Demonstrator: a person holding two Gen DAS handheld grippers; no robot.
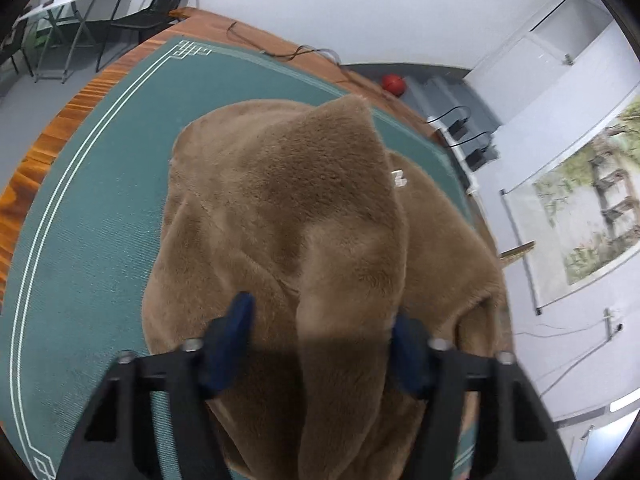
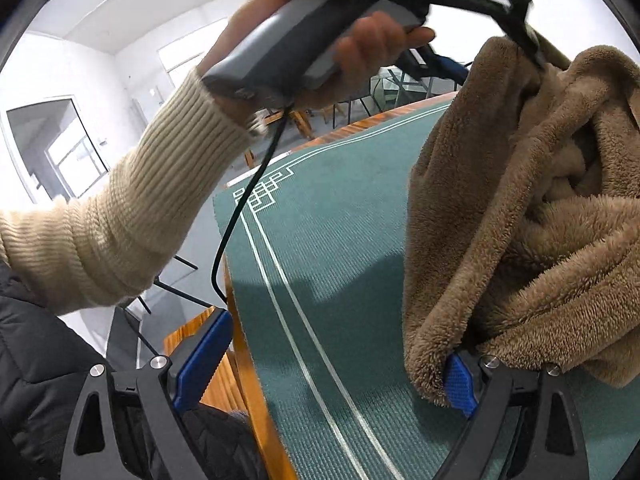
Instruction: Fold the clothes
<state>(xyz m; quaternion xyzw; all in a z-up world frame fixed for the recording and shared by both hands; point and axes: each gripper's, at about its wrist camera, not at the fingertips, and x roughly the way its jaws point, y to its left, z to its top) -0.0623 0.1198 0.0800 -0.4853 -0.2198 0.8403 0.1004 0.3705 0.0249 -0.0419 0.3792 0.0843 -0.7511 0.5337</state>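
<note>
One brown fleece garment (image 1: 288, 208) is seen, bunched and partly lifted above one green mat (image 1: 100, 208) with white border lines, which is laid on one wooden table (image 1: 44, 140). A thick fold of it is gripped between the two blue fingers (image 1: 236, 320) of the left gripper (image 1: 320, 332); in the right wrist view this gripper is held by a hand (image 2: 320, 28) in a ribbed cream sleeve (image 2: 132, 216). The right gripper (image 2: 332, 364) is spread wide: nothing is clamped, though one finger (image 2: 460, 384) is brushed by the garment's hem. One red ball (image 1: 393, 84) is seen beyond the table.
</note>
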